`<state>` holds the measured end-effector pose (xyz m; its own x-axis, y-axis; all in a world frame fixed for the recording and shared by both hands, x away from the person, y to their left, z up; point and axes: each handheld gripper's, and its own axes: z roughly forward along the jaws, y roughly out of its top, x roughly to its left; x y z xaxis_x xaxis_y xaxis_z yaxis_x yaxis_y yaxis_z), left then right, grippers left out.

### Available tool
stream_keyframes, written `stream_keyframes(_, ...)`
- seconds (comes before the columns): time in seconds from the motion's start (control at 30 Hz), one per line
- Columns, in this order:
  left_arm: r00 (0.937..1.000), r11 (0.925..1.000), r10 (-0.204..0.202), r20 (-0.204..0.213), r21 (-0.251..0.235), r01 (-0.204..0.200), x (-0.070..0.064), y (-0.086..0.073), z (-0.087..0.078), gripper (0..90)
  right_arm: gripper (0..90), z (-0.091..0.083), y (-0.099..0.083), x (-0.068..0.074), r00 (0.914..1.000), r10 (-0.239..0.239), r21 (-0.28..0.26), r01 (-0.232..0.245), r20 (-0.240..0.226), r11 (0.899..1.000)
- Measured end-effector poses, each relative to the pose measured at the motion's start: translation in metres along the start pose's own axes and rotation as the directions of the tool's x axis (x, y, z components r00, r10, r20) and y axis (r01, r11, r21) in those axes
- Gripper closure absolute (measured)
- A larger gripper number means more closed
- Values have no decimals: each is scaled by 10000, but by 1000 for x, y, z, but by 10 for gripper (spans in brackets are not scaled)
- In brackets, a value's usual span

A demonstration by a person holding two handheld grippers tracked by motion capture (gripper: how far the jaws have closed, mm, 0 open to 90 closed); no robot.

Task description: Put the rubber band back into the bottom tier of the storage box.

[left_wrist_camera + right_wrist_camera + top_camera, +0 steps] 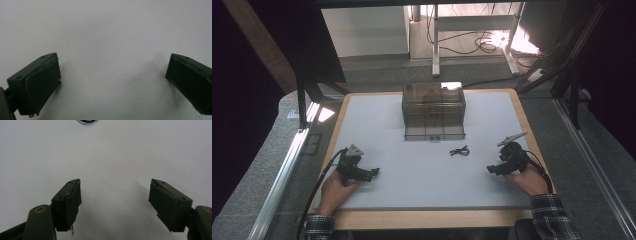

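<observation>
Beyond right fingers (67,197): black cable (86,121).

The person is wearing plaid sleeves (548,212). Each black gripper, left (371,173) and right (491,169), is trailing a black cable (319,182) and carrying a grey three-cornered plate (355,149); screws are showing on the jaws.

Bare mat (412,170) between grippers; clear box (433,111) blocking far centre.

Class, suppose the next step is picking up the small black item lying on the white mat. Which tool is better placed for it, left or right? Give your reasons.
Probably the right tool. The small black item lies nearer to it than to the left tool, and its edge shows ahead of the right tool's open jaws. Both tools are open and empty.
</observation>
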<state>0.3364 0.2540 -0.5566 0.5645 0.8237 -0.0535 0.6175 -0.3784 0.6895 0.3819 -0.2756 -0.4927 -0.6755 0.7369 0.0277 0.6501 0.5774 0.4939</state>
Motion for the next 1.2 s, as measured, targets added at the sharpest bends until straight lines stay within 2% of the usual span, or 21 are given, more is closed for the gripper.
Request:
stream_keyframes(0.3,10000,10000,-2,3,-7,2,0,0,0,0,272,3,10,3,9999,-120,137,120,-56,9998)
stream_keyframes(0.5,10000,10000,-2,3,-7,2,0,0,0,0,329,6,17,4,9999,-143,287,145,-91,9995)
stream_keyframes(0.73,10000,10000,0,3,-4,0,0,0,0,0,371,9,27,7,9991,-413,258,416,-127,9988)
stream_keyframes(0.93,10000,10000,-1,3,-5,1,0,0,0,0,406,14,39,11,9973,-691,577,705,-251,9958)
stream_keyframes(1.2,10000,10000,1,3,-4,-1,0,0,0,0,410,21,55,16,9968,-763,984,781,-219,9921)
